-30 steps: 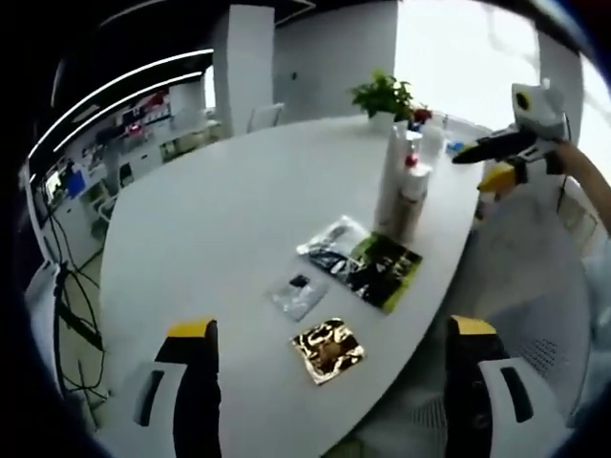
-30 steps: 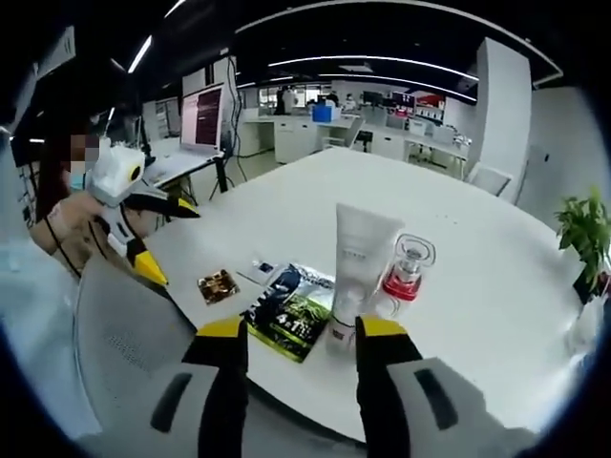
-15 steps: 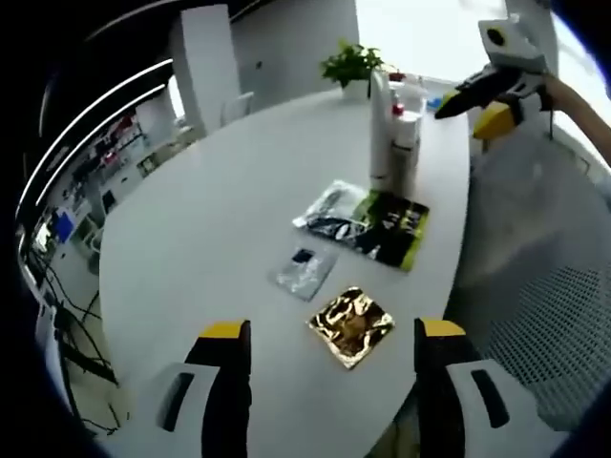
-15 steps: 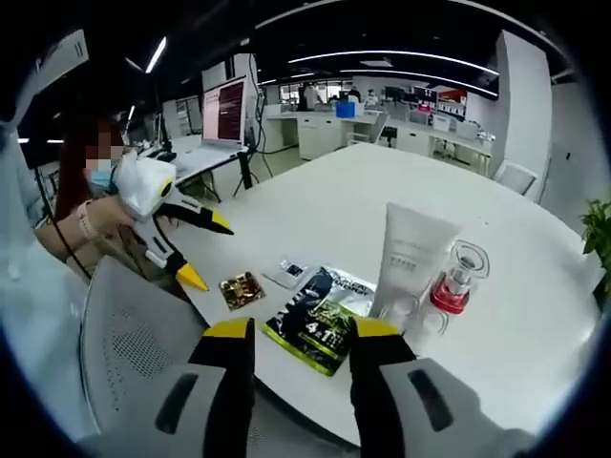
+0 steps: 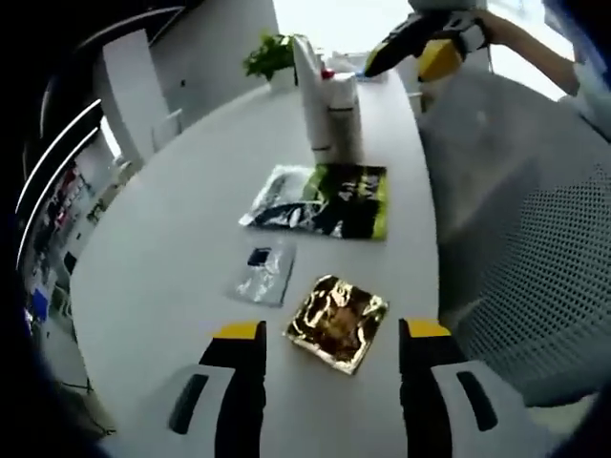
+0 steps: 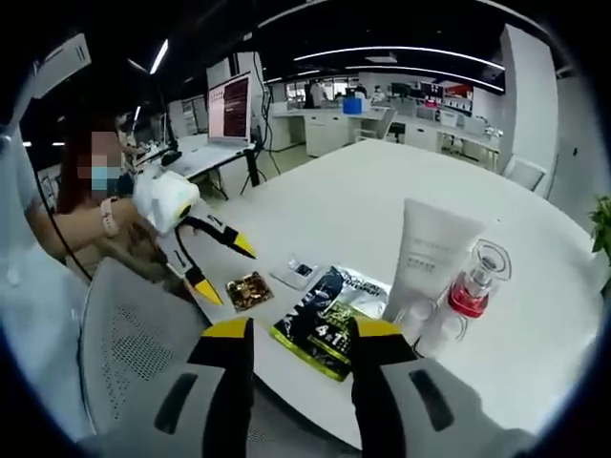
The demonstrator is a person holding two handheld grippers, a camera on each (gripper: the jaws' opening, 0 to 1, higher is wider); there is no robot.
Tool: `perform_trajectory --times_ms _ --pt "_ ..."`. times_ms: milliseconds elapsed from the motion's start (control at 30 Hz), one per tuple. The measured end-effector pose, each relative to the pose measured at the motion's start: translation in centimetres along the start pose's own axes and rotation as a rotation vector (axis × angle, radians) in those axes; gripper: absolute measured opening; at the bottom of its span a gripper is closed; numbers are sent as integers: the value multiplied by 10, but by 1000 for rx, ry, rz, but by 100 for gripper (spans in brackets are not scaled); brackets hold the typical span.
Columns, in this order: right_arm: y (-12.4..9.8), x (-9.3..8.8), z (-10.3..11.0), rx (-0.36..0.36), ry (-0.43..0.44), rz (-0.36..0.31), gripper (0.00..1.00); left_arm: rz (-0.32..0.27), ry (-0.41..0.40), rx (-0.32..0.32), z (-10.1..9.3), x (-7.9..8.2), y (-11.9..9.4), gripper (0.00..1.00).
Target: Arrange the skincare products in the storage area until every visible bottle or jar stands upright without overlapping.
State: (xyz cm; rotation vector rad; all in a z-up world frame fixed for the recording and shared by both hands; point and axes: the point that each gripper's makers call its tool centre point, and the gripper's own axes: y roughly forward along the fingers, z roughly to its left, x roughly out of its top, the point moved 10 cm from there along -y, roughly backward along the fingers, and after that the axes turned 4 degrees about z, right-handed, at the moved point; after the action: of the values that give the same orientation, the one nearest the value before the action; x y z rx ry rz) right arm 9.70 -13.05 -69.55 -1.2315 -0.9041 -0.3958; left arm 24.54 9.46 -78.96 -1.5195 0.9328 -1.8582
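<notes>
left tongs (image 5: 332, 336) apart | gold sachet (image 5: 337, 322) between them | table (image 5: 172, 248)

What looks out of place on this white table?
Three flat sachets lie loose near the table edge: a gold foil one, a small silver one and a larger green-black pouch. The white tube and red-collared bottle stand upright.

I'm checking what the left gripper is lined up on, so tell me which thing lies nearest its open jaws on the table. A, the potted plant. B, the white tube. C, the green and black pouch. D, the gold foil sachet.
D: the gold foil sachet lies flat just ahead of the left gripper, whose jaws stand open and empty; the other three things sit farther up the table.
</notes>
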Motion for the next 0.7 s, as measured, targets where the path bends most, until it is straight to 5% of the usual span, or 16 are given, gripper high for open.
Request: perform_trajectory --times_ms 400,700 --pt "3 -2 -1 3 10 18 41 96 174 -150 11 8 17 47" --pt "3 -3 -2 12 9 31 41 127 172 -239 17 11 22 43"
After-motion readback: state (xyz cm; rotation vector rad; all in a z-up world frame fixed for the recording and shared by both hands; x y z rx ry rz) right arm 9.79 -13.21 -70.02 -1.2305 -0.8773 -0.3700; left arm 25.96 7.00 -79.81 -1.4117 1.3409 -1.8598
